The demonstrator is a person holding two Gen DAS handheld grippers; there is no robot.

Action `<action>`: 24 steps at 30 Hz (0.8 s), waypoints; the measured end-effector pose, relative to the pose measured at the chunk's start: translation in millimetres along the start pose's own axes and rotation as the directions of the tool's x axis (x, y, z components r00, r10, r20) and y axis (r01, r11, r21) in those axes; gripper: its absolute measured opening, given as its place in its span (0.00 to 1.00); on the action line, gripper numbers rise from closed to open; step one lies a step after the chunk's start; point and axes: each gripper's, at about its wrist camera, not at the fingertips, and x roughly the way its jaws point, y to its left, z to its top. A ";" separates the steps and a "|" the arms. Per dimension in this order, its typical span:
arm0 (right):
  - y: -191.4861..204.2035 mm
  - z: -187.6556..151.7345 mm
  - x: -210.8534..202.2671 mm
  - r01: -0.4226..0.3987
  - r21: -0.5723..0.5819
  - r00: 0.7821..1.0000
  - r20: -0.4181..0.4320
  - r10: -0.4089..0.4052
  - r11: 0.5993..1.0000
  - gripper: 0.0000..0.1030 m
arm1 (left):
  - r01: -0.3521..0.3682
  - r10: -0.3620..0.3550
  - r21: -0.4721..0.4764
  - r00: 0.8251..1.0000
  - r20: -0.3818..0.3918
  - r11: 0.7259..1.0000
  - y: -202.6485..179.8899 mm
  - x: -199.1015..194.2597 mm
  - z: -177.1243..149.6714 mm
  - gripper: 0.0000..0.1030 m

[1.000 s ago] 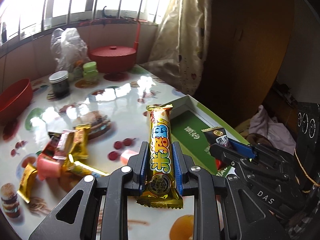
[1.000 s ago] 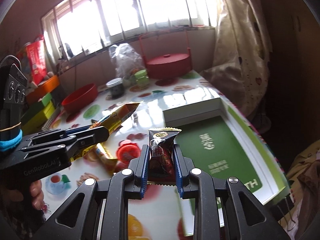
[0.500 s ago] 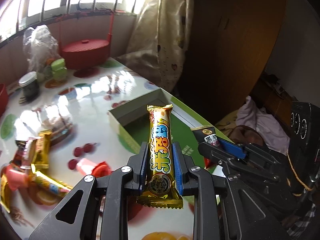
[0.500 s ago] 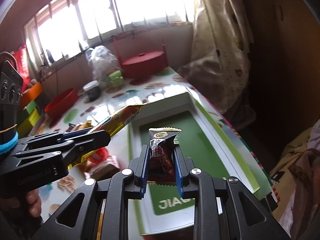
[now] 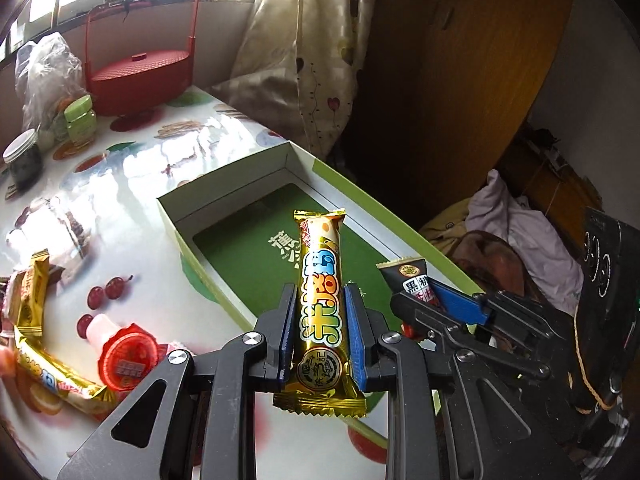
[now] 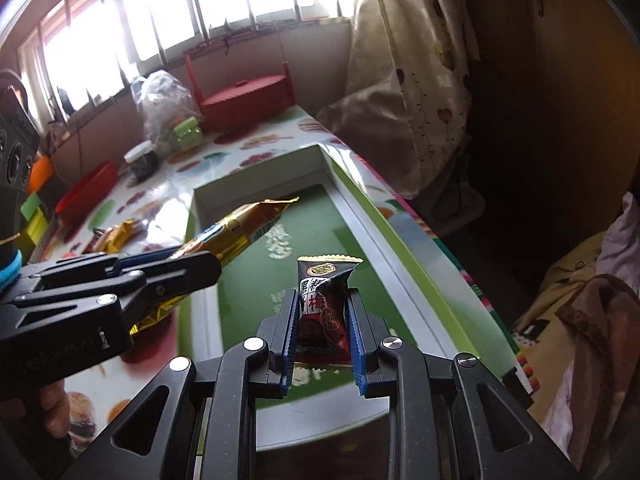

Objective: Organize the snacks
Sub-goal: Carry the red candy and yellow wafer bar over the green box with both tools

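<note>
Left gripper (image 5: 322,336) fingers clamp a gold snack bar (image 5: 322,300), right gripper (image 6: 323,332) fingers a dark plum packet (image 6: 324,304)

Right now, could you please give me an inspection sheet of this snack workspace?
Surface: glossy fruit-print table, bright glare.
Job's things: open green box, nothing inside; gold bar; dark packet.
Clutter: loose snacks, red jelly cup, red basket, dark jar, green jars, plastic bag, red bowl.
Grippers: left gripper shut on gold bar; right gripper shut on dark packet; both above the box.
Cables: nothing seen.
Surroundings: windows, curtain, wooden door, heaped clothes.
</note>
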 end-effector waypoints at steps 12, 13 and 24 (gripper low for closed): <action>-6.3 -5.5 5.5 0.028 -0.009 0.999 -0.018 -0.028 1.000 0.22 | -0.022 0.022 0.008 0.999 -0.036 1.000 -4.5 16.3 -1.5 0.24; -6.2 -5.4 5.9 0.030 -0.009 0.999 -0.018 -0.030 1.000 0.22 | -0.020 0.020 0.008 0.999 -0.035 1.000 -4.3 16.1 -1.7 0.24; -5.7 -6.8 3.6 0.030 -0.001 1.000 -0.010 -0.030 1.000 0.22 | -0.017 0.016 -0.018 0.998 -0.060 1.000 1.5 22.6 -0.8 0.24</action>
